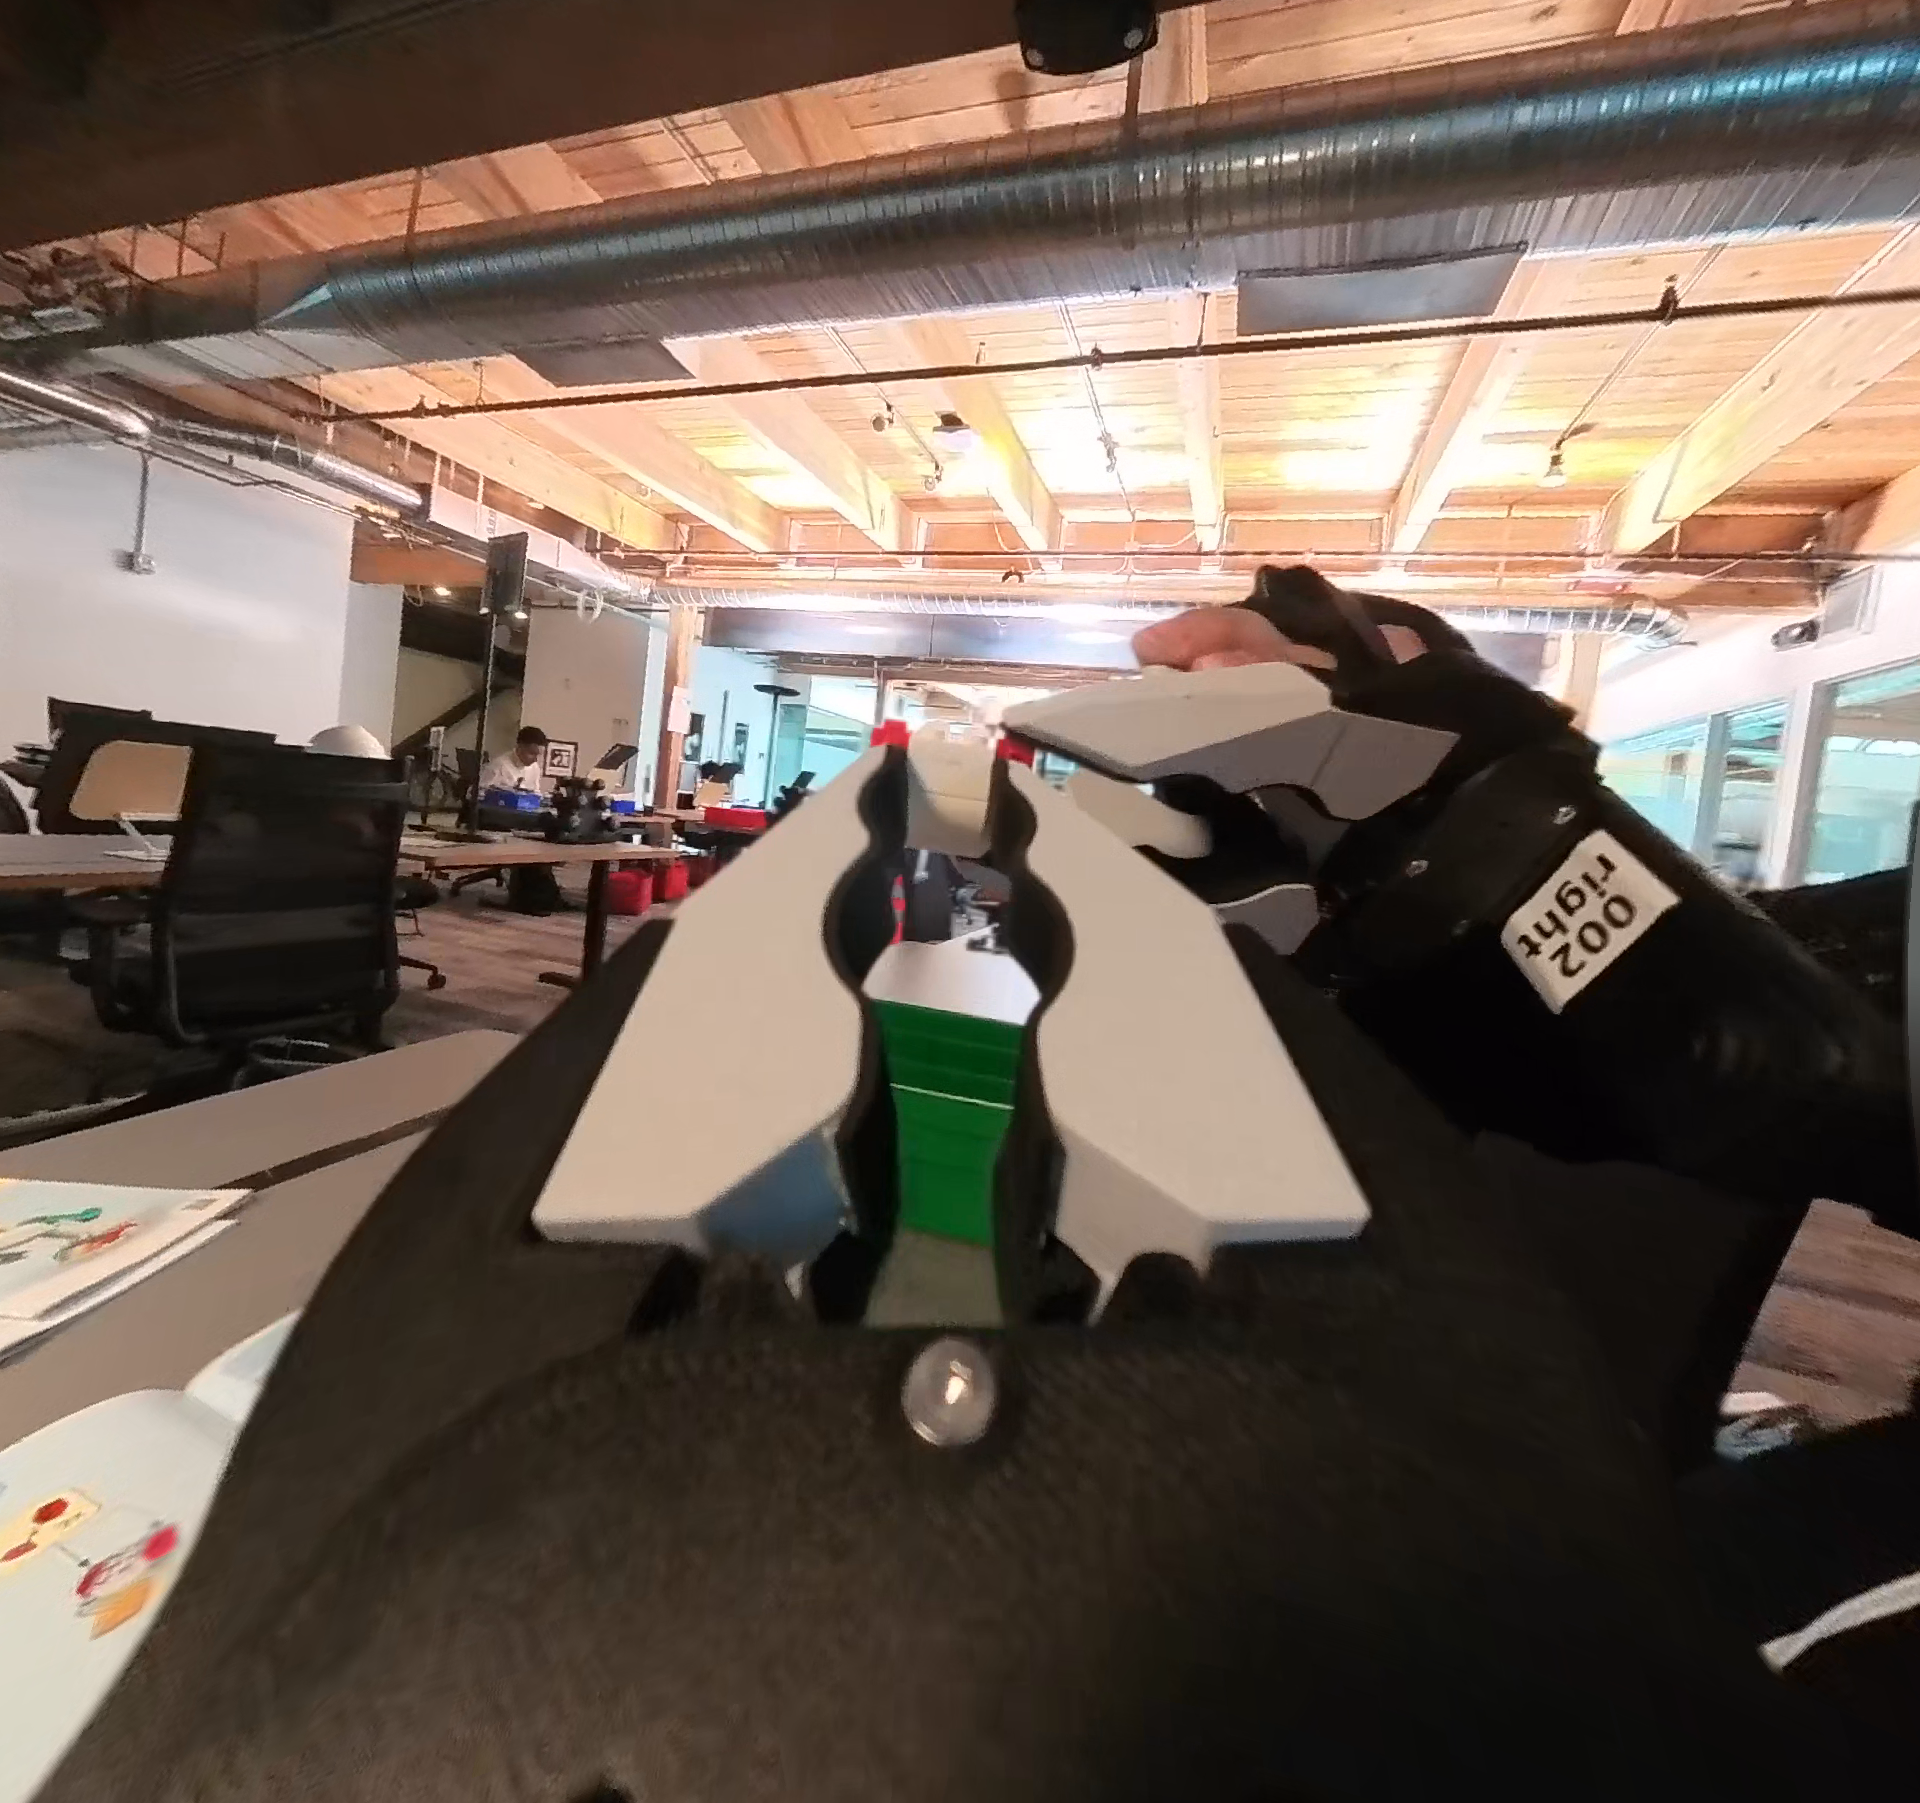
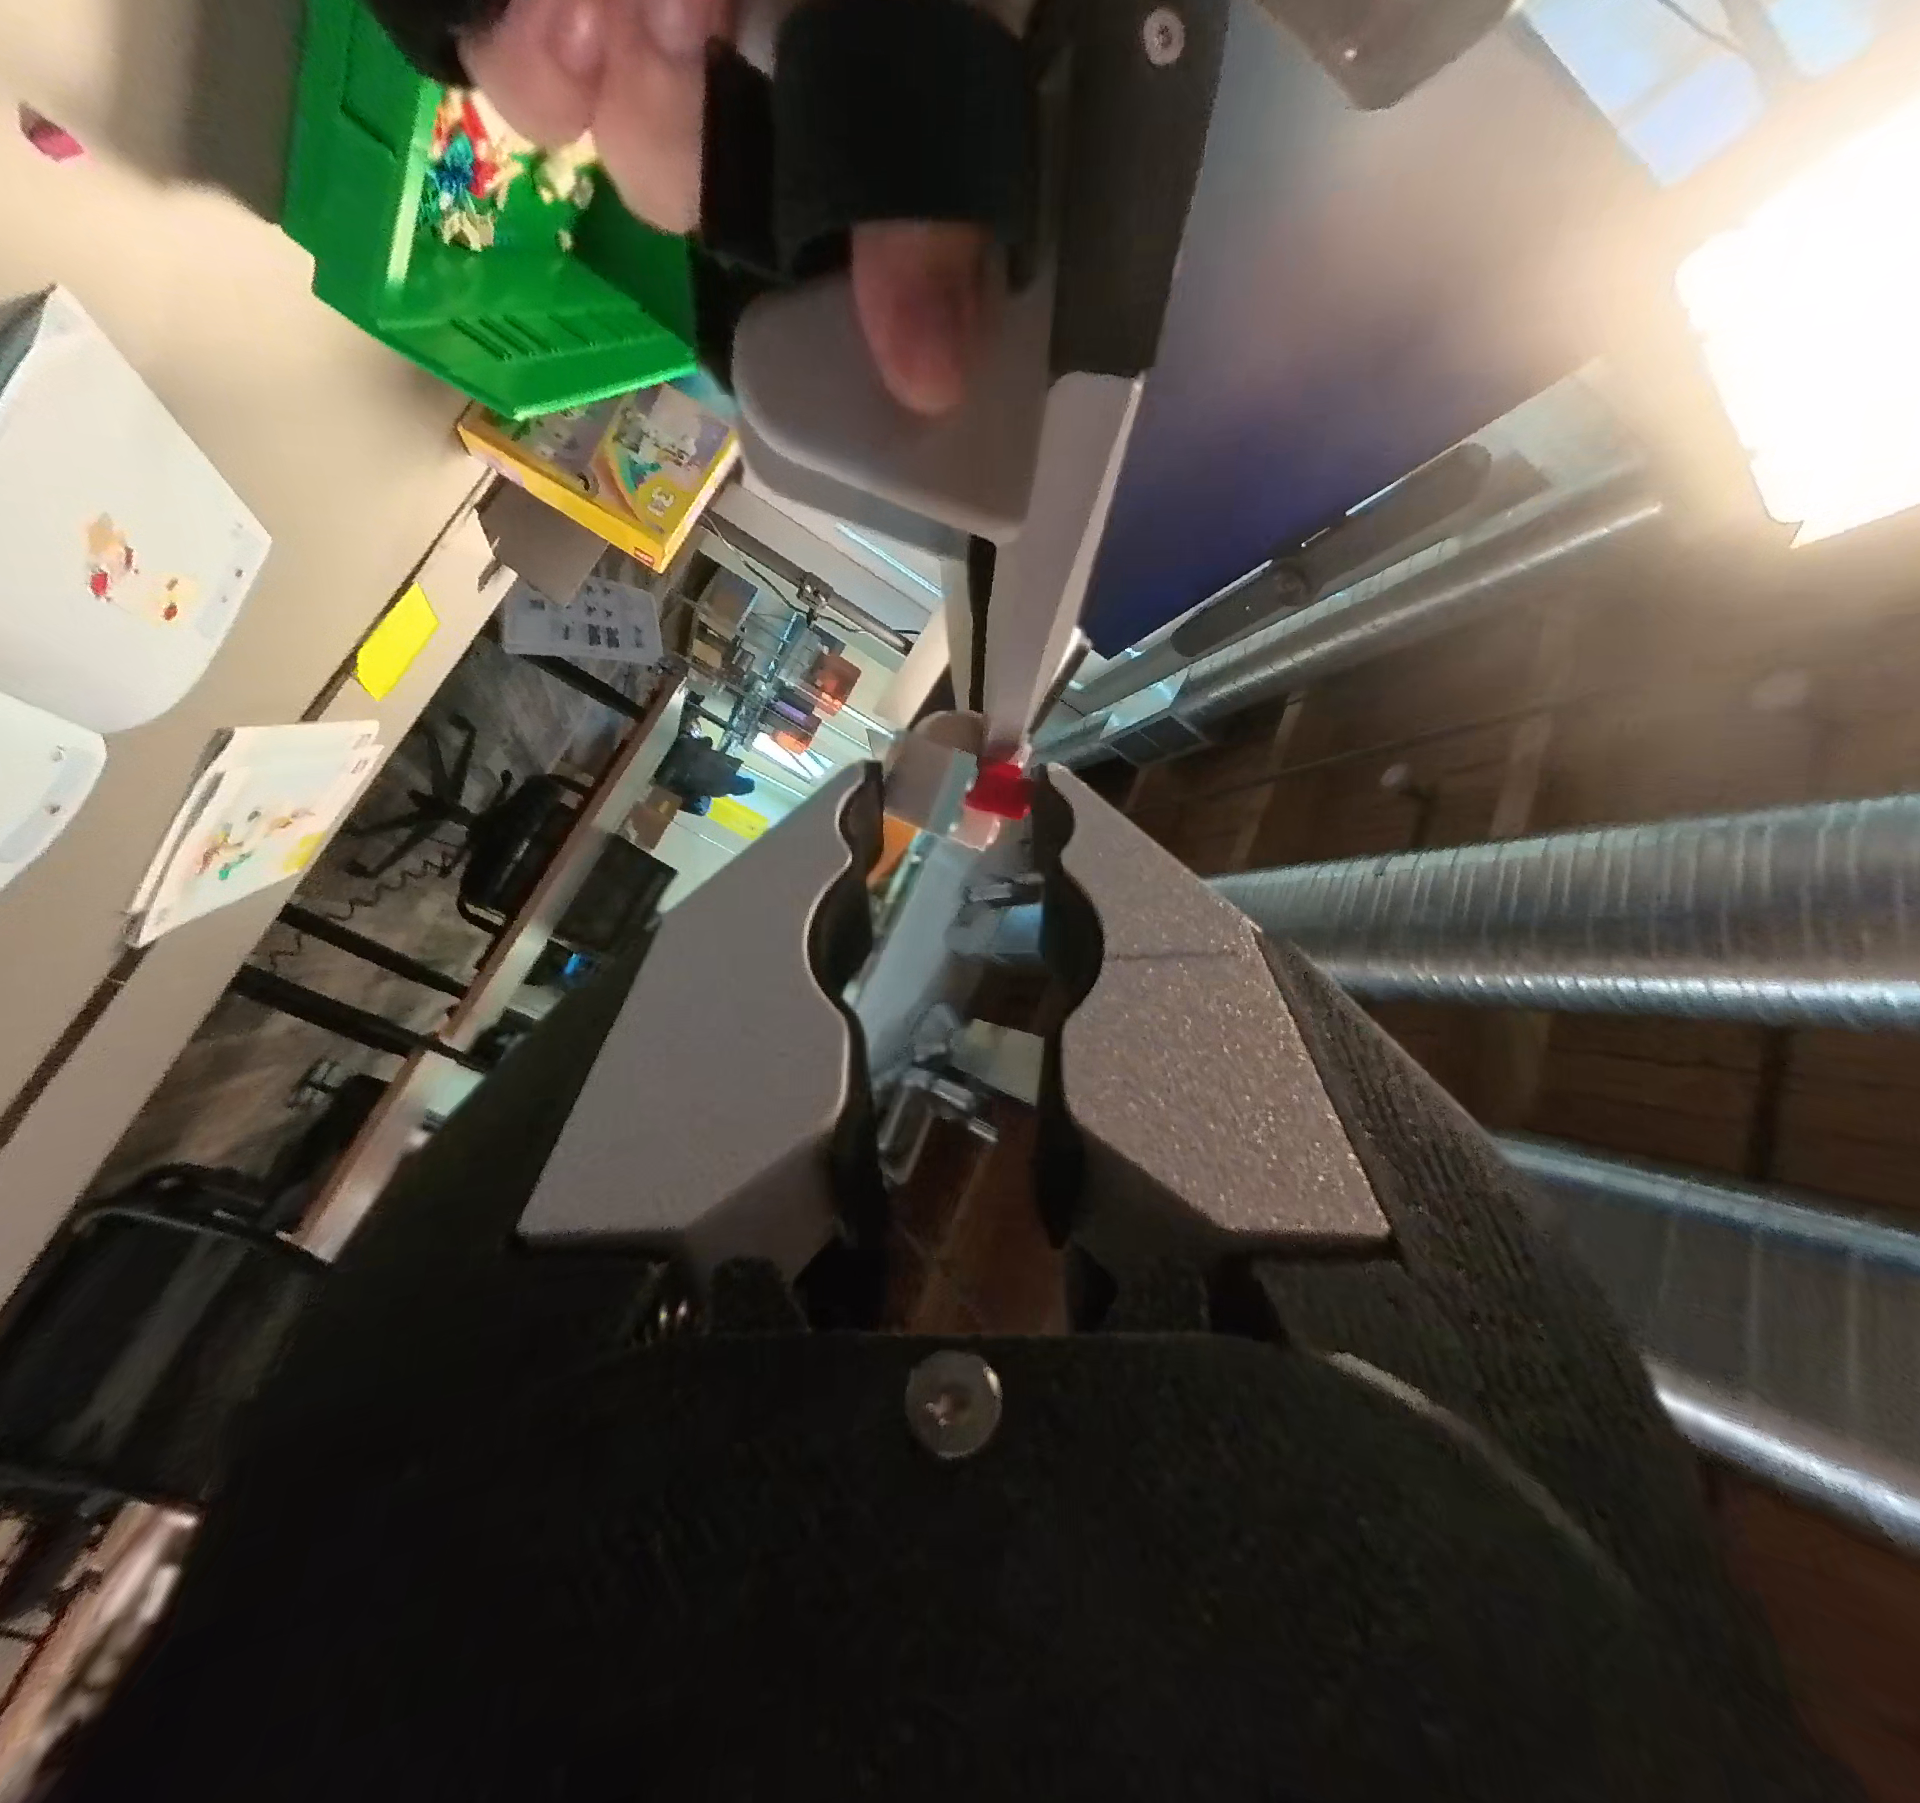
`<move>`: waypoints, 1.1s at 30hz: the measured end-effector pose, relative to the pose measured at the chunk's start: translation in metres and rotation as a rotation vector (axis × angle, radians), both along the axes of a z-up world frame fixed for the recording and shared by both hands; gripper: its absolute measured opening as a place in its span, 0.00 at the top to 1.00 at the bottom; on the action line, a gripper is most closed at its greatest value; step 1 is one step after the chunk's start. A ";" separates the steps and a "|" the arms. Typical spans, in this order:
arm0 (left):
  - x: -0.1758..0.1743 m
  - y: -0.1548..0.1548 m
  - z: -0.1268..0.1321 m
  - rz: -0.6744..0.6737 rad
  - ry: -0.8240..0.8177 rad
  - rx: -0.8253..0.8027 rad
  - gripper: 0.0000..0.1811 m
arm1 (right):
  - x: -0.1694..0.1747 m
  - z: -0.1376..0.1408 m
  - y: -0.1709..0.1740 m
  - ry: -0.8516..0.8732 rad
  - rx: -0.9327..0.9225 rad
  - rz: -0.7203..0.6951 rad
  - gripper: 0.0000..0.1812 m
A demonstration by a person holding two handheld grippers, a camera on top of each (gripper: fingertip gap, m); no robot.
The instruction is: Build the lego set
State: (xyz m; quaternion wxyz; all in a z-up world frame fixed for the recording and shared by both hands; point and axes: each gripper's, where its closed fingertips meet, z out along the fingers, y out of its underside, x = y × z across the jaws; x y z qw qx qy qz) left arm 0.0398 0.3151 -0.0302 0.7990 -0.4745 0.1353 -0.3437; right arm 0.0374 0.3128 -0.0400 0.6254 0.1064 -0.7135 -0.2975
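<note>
A small white lego assembly [image 1: 948,785] with red pieces [image 1: 884,735] on its sides is held up in the air. My left gripper [image 1: 948,756] is shut on it, fingertips on either side. My right gripper [image 1: 1044,761] comes in from the right, and its upper fingertip touches the red piece on that side. In the right wrist view the white assembly [image 2: 923,785] and a red piece [image 2: 995,785] sit between my right gripper's [image 2: 958,782] fingertips. The left gripper [image 2: 995,719] comes down from above, pinching at the red piece.
A green bin [image 2: 468,319] of loose lego pieces, a yellow lego box [image 2: 613,480] and instruction booklets [image 2: 249,818] lie on the grey table [image 1: 260,1114]. The open booklets [image 1: 94,1234] lie at lower left. Office chairs [image 1: 281,880] stand beyond the table. Both grippers' tips are close together, under 4 cm apart.
</note>
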 end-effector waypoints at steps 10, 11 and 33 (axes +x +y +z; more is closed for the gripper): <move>0.001 0.000 0.000 -0.059 -0.063 -0.008 0.92 | 0.002 0.000 0.001 0.060 -0.029 -0.001 0.87; 0.001 0.000 -0.001 -0.062 -0.064 -0.010 0.92 | 0.002 0.000 0.002 0.061 -0.024 -0.003 0.87; 0.005 -0.013 0.006 -0.147 0.012 0.059 0.92 | 0.007 0.008 -0.009 0.124 -0.251 0.047 0.87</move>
